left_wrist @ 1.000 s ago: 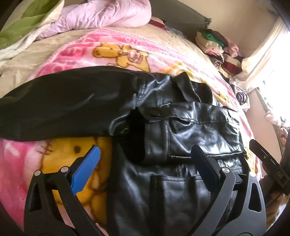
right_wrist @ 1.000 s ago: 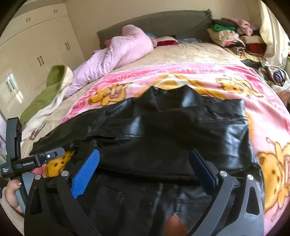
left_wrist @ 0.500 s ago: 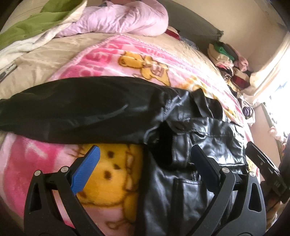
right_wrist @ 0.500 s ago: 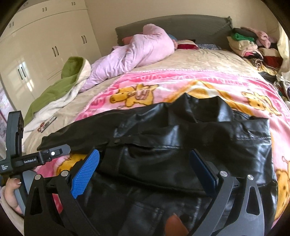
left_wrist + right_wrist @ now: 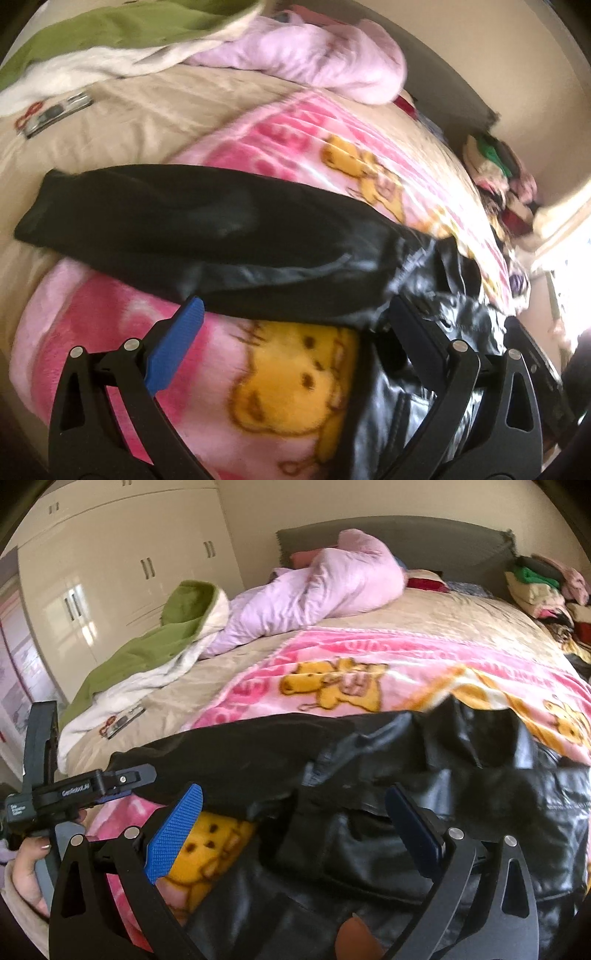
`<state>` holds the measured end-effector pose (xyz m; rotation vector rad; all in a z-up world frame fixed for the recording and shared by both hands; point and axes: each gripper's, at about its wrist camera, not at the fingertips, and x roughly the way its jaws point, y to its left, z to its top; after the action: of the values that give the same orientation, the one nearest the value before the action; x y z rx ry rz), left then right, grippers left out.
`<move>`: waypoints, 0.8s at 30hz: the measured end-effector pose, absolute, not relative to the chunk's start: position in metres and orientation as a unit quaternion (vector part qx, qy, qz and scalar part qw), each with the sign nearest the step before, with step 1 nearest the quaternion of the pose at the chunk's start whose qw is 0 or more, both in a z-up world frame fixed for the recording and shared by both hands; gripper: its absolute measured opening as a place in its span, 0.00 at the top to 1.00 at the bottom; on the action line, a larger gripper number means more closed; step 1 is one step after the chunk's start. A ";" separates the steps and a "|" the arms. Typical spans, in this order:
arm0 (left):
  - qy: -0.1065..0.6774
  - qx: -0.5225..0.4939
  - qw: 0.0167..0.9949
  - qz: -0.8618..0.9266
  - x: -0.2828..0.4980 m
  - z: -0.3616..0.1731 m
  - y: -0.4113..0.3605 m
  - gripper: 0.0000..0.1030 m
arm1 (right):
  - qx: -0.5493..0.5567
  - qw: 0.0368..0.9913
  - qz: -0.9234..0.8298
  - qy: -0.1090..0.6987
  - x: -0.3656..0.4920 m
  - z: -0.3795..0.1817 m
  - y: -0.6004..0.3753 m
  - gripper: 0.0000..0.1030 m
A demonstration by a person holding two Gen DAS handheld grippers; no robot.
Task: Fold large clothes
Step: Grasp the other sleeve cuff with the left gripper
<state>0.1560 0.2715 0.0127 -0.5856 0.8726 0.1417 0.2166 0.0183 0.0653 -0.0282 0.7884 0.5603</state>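
Here, the bed (image 5: 424, 620) carries a pink bear-print blanket (image 5: 369, 653) over its near half. A black leather jacket (image 5: 406, 775) lies across that blanket by the bed's near edge, one sleeve (image 5: 184, 221) stretched toward the left edge. The left gripper (image 5: 295, 332) and the right gripper (image 5: 295, 816) hover above it, fingers spread wide, grasping nothing.

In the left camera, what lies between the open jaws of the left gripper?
Pink blanket with a yellow bear; the black jacket's sleeve crosses just beyond the tips.

Left gripper (image 5: 295, 332), right gripper (image 5: 295, 812): jaws apart.
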 end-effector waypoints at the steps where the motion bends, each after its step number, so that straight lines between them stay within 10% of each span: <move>1: 0.416 -0.287 0.860 0.073 0.155 0.011 0.277 0.09 | -0.016 0.883 0.275 0.380 0.218 0.064 0.026 0.04; 24: 0.374 -0.484 0.765 0.199 0.107 -0.046 0.411 0.09 | -0.029 0.854 0.337 0.394 0.225 0.049 0.099 0.04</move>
<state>0.1067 0.4114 -0.0457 -1.0518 0.8137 0.4334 0.2247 0.0989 0.0494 -0.0616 0.8288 0.7095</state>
